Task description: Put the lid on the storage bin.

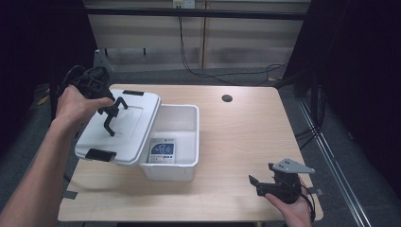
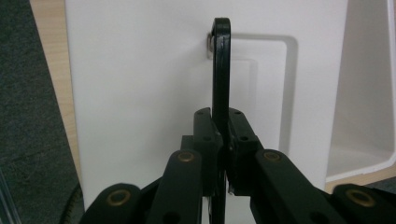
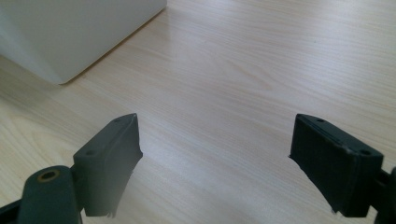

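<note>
One gripper, the left (image 1: 112, 115), pinches the lid's handle (image 2: 221, 70) to lift the lid (image 1: 124, 127) off the box (image 1: 182, 142) (right gripper (image 3: 215, 163) idles agape, empty).

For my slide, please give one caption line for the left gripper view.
Left gripper shut on the thin black handle of the white plastic lid, beside the white plastic box.

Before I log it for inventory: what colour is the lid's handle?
Black handle on a white lid; left gripper view shows it best.

lid (image 1: 124, 126) tilted over box (image 1: 182, 142) left side, booklet (image 1: 161, 151) inside box, box on table (image 1: 246, 137)
</note>
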The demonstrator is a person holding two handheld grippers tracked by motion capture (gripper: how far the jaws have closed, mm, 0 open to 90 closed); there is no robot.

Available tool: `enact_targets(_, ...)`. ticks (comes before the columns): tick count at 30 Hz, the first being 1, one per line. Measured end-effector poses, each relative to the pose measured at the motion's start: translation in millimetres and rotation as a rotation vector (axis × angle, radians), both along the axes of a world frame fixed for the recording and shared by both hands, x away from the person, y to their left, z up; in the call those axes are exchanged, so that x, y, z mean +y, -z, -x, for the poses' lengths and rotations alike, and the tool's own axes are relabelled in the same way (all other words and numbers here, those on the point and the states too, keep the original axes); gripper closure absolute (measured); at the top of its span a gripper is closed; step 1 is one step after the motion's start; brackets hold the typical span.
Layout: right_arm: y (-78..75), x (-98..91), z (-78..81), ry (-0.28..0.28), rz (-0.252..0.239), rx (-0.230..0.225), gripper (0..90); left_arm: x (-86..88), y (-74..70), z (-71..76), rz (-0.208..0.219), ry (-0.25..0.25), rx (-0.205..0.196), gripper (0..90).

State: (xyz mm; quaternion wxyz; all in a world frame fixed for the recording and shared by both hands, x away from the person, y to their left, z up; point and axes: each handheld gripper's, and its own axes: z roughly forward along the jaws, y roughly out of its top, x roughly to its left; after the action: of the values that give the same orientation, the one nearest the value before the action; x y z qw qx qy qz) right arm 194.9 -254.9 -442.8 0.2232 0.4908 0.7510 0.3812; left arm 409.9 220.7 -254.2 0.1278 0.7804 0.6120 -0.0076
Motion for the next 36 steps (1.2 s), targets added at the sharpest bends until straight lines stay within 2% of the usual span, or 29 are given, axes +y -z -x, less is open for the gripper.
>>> enact_targets(5, 0.0, -0.1, 0.2, 0.001, 0.001, 0.000, 15.3, -16.7, 0.1, -0.9, -0.014, 0.004, 0.005, 84.8)
enact_targets(8, 0.0, 0.0, 0.0, -0.001, 0.000, 0.002, 15.4, -26.1, 0.4, -1.7, -0.021, -0.024, 0.008, 84.7)
enact_targets(9, 0.0, 0.1, 0.1, -0.002, -0.002, 0.004, 15.5, -28.4, 0.4, -2.0, -0.023, -0.018, 0.009, 84.8)
enact_targets(13, 0.3, -1.1, -0.2, -0.005, -0.005, 0.006, 15.5, -38.6, 1.2, -2.1, -0.011, -0.015, 0.011, 84.8)
enact_targets(14, 0.4, -1.5, -0.4, -0.003, -0.007, 0.006, 15.5, -41.0, 1.6, -2.6, -0.015, -0.027, 0.019, 84.8)
enact_targets(15, 0.3, -1.3, -0.2, 0.003, -0.010, 0.008, 15.5, -43.7, 2.2, -3.1, -0.018, -0.054, 0.008, 84.7)
enact_targets(17, 0.1, -0.7, 0.1, -0.005, -0.006, 0.003, 15.5, -49.8, 2.5, -3.4, -0.037, -0.051, 0.008, 84.6)
enact_targets(20, 0.4, -0.8, -0.5, -0.006, -0.005, 0.005, 15.5, -53.4, 3.3, -4.2, -0.012, -0.065, 0.021, 84.5)
enact_targets(27, 0.5, -1.1, -0.4, -0.008, -0.007, 0.005, 15.5, -58.2, 7.5, -6.2, -0.001, -0.111, 0.039, 84.6)
enact_targets(30, 0.7, -1.2, -0.6, -0.009, -0.007, 0.005, 15.5, -62.5, 9.2, -6.8, -0.007, -0.154, 0.040, 84.7)
enact_targets(31, 0.7, -1.3, -0.8, -0.009, -0.008, 0.006, 15.5, -63.6, 9.4, -6.8, -0.002, -0.155, 0.052, 84.7)
enact_targets(34, 0.8, -1.5, -1.0, -0.012, -0.010, 0.008, 15.5, -72.8, 9.2, -6.1, 0.000, -0.152, 0.055, 84.7)
enact_targets(36, 0.7, -1.4, -0.7, -0.014, -0.010, 0.005, 15.5, -78.5, 9.1, -5.6, 0.001, -0.159, 0.045, 84.7)
